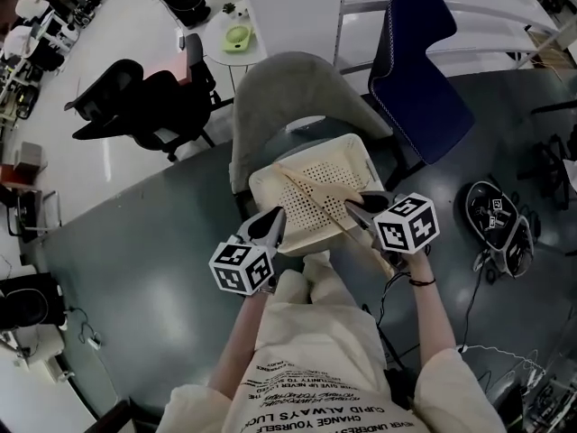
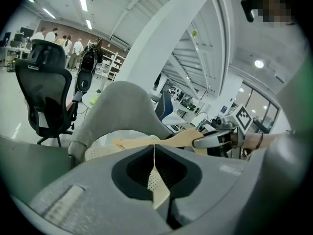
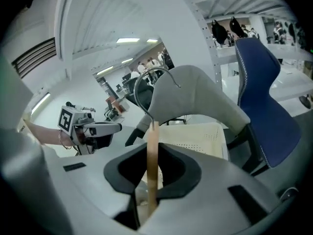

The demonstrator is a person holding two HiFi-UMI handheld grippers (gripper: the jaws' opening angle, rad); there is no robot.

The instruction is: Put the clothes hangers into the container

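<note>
- left gripper [image 1: 273, 220]: jaws pressed together on the near-left rim of the cream perforated basket [image 1: 353, 149]. In the left gripper view, a thin perforated edge sits pinched between the jaws.
- basket: sits on the seat of the grey chair [image 1: 288, 88], right in front of the person. It looks like thin, light plastic, so it would probably slide or tip on the seat if it weren't pinned. The rim is the sensible place to hold it.
- hanger [image 1: 317, 191]: wooden, lying across the basket's near side, over or just inside it. Can't tell if it's resting on the floor of the basket.
- hanger handling, my read: stiff, light, smooth finish. Gripped on one arm away from the middle, it may pivot in the pads.
- hook [image 3: 146, 84]: thin wire that could snag on the rim or perforations.
- right gripper [image 1: 357, 208]: jaws nearly closed, clamping the hanger's flat wooden arm edge-on, with the hook up beyond the jaws.
</note>
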